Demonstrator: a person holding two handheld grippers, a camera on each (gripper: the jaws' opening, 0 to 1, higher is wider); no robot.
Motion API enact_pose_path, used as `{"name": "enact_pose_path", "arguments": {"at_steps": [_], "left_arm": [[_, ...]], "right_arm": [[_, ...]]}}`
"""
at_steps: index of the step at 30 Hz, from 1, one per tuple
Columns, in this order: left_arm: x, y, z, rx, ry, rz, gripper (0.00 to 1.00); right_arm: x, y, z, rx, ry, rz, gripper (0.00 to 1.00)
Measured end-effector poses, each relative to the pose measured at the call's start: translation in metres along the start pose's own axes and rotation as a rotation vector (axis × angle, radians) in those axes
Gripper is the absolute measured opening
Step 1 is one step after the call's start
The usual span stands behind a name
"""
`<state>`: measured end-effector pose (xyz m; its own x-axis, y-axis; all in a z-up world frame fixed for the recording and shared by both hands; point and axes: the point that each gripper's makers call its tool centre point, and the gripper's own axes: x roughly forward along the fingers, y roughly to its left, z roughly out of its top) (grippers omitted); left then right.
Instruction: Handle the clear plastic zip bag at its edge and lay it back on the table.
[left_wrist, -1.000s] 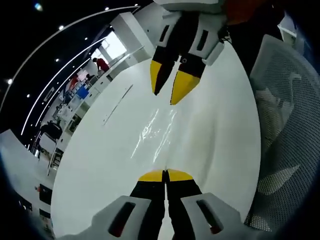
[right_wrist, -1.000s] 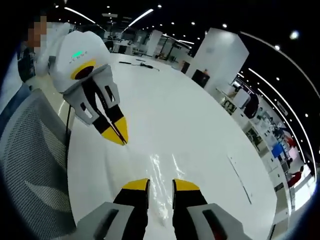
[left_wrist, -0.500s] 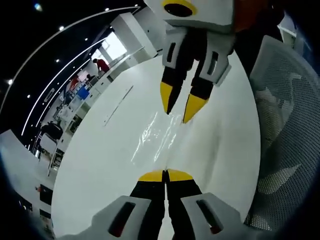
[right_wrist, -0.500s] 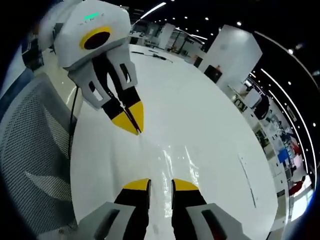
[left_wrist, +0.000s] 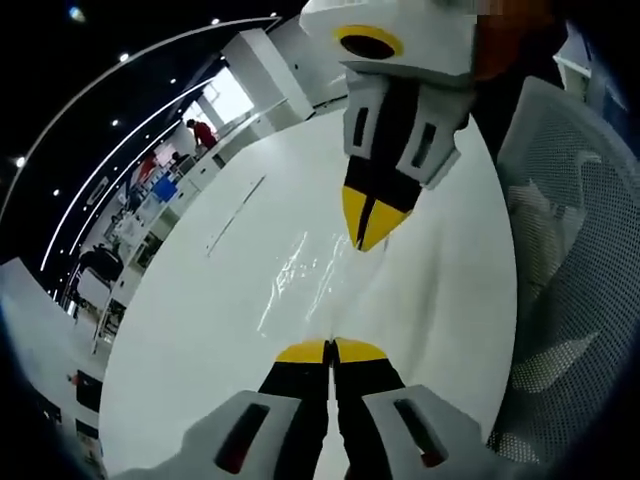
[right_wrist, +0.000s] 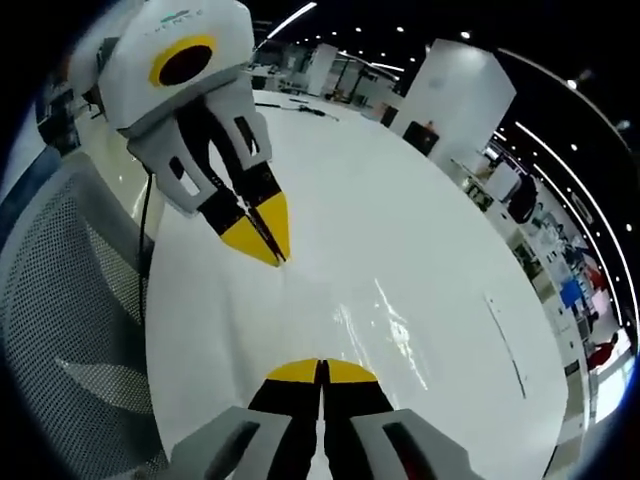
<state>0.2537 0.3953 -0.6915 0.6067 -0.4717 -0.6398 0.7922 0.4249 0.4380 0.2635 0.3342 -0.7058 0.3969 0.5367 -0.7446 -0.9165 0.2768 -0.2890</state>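
Both grippers pinch the clear zip bag (left_wrist: 305, 275) by opposite edges, stretched over the white table (left_wrist: 200, 330). Left gripper (left_wrist: 330, 347) fingers closed on the near edge; right gripper (left_wrist: 371, 240) clamped on the far one. Right gripper view catches a mesh chair (right_wrist: 70, 320) beside the table.

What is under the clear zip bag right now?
Through the clear zip bag shows only the white table; glare blurs parts. Both edges sit in shut tools, left and right.

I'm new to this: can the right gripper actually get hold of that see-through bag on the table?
Probably yes: the right gripper looks shut on the bag's near edge, with nothing between them.
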Motion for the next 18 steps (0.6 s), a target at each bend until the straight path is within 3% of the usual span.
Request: {"name": "enact_pose_path", "arguments": {"at_steps": [6,15,18], "left_arm": [[-0.013,-0.002,0.024,0.018,-0.083,0.007,0.07],[-0.002,-0.016,0.052,0.133,-0.114,-0.028,0.08],[0.004,-0.016,0.055,0.156,-0.112,-0.036,0.08]], "right_arm": [[0.000,-0.004,0.000,0.017,-0.001,-0.015,0.00],[0.000,-0.005,0.004,0.017,-0.011,-0.018,0.00],[-0.001,-0.006,0.005,0.012,-0.013,-0.018,0.00]]}}
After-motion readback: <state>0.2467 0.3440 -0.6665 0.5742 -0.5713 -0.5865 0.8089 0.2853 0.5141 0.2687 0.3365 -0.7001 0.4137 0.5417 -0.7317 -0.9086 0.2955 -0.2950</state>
